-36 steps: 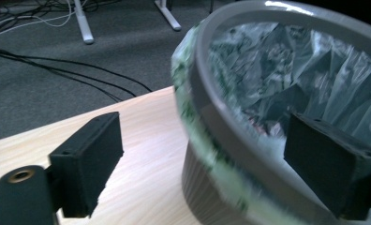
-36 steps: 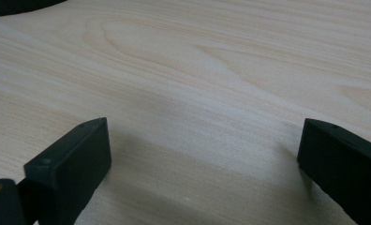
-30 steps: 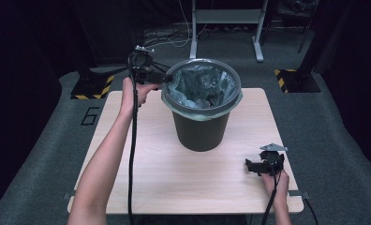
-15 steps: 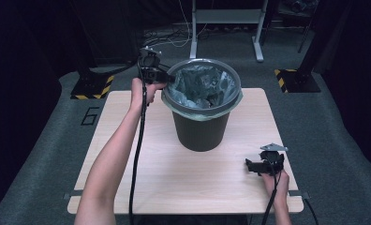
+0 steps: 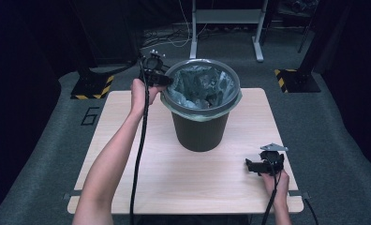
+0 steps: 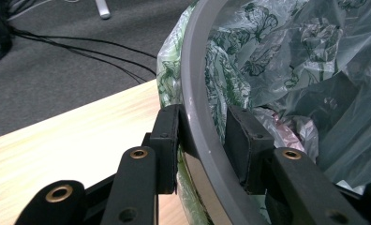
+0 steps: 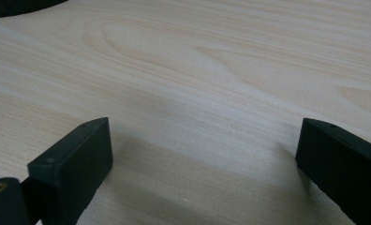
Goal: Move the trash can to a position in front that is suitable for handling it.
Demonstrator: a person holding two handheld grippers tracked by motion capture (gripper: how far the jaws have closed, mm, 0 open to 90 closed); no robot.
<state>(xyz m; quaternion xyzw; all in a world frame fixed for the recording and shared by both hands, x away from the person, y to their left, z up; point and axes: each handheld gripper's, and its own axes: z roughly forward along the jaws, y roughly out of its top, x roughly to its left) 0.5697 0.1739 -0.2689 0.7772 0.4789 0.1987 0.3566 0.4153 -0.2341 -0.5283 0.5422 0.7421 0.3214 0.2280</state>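
Clamping: left hand-held gripper on bin rim | grey, butterfly-print liner | right hand-held gripper apart

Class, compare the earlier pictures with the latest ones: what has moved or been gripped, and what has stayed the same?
The left gripper moved in to the bin's rim, and its jaws have just been closing, one finger on each side of it. The right gripper stayed open on the table; the bin did not shift.

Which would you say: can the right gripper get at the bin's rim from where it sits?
Probably yes: the right gripper rests open on the table, with bare wood between it and the bin. The left gripper already straddles the rim.
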